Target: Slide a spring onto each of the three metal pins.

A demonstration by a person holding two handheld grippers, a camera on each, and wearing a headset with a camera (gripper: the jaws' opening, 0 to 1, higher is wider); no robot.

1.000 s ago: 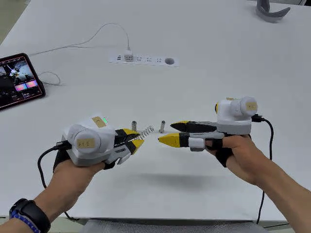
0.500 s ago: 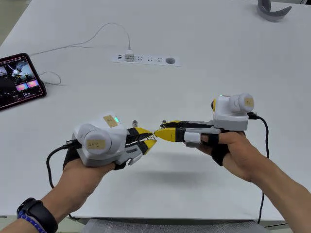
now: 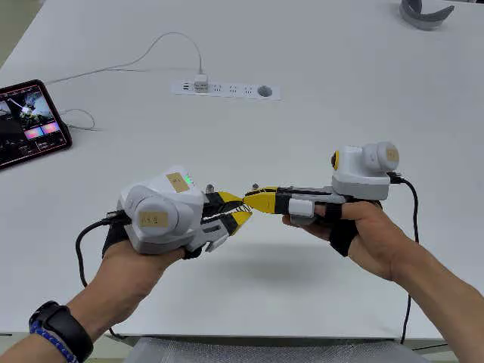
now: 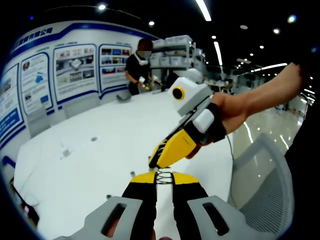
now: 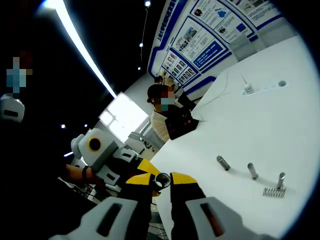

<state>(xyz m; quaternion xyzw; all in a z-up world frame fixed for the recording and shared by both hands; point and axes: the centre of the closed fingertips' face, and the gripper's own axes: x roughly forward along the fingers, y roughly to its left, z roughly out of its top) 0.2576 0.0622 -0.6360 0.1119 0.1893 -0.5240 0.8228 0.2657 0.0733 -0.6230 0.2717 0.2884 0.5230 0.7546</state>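
A small coil spring (image 4: 163,176) sits between the yellow tips of my left gripper (image 4: 162,179), which is shut on it. My right gripper (image 3: 248,203) meets the left gripper (image 3: 240,214) tip to tip above the white table's front half. In the right gripper view the spring's round end (image 5: 161,180) shows between the right gripper's (image 5: 164,181) jaws, which are shut on it. On the table beyond stand a pin wearing a spring (image 5: 222,162) and two bare pins (image 5: 252,171) (image 5: 281,180). A loose spring (image 5: 272,192) lies beside the last pin.
A white power strip (image 3: 227,91) with a plugged cable lies at the back of the table (image 3: 340,98). A tablet (image 3: 26,121) rests at the left edge and a grey object (image 3: 423,13) at the far right corner. A person (image 4: 139,67) stands in the background.
The two grippers have come together. The right gripper, open a second ago, has moved left and shut on the free end of the spring that the left gripper holds.
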